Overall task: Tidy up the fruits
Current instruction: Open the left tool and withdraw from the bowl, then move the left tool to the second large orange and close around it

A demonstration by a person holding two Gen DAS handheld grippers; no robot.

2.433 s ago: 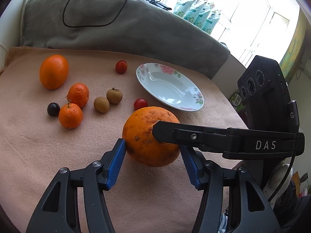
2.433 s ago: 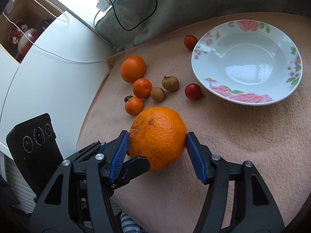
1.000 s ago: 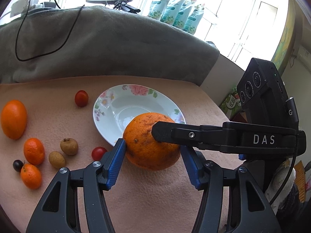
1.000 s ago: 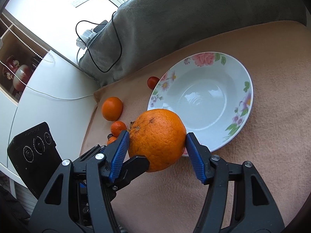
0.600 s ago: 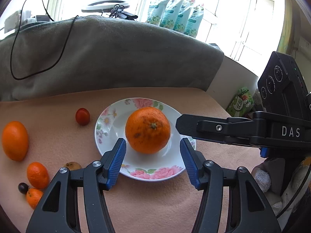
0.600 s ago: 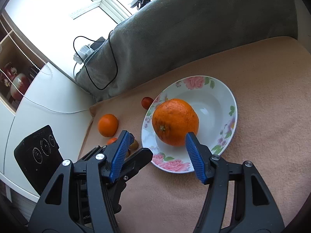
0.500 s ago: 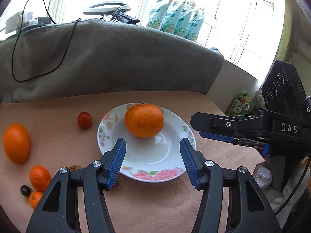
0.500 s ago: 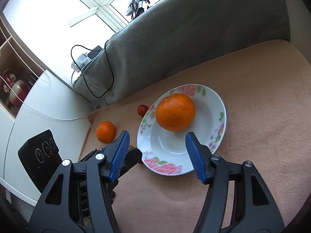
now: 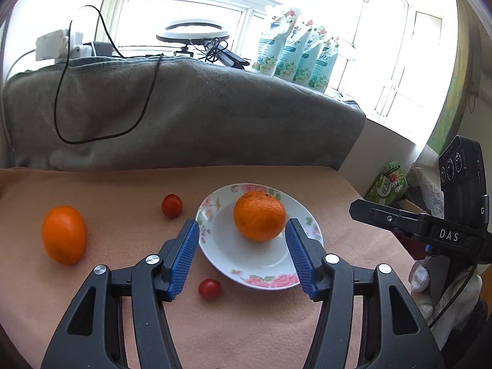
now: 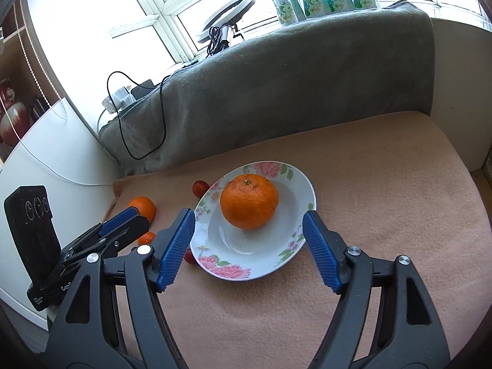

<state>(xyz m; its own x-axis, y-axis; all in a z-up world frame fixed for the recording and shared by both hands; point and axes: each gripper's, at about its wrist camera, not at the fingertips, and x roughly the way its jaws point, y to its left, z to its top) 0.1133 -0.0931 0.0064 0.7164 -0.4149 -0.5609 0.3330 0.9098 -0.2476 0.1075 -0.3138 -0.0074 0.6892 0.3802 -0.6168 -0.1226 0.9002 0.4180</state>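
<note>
From the left wrist, the left gripper [image 9: 241, 253] hangs with its blue pads spread wide and empty just short of the floral plate [image 9: 264, 281], which holds only the large orange [image 9: 259, 216] toward its far side, likely so the rim keeps it from rolling, while another orange [image 9: 64, 233] and two cherry tomatoes [image 9: 172, 205] wait loose on the peach cloth [image 9: 123, 184]. From the right wrist, the right gripper [image 10: 248, 247] is likewise wide apart and carries nothing, the plate [image 10: 227, 269] showing between its pads with the orange [image 10: 249, 201] as its sole content
</note>
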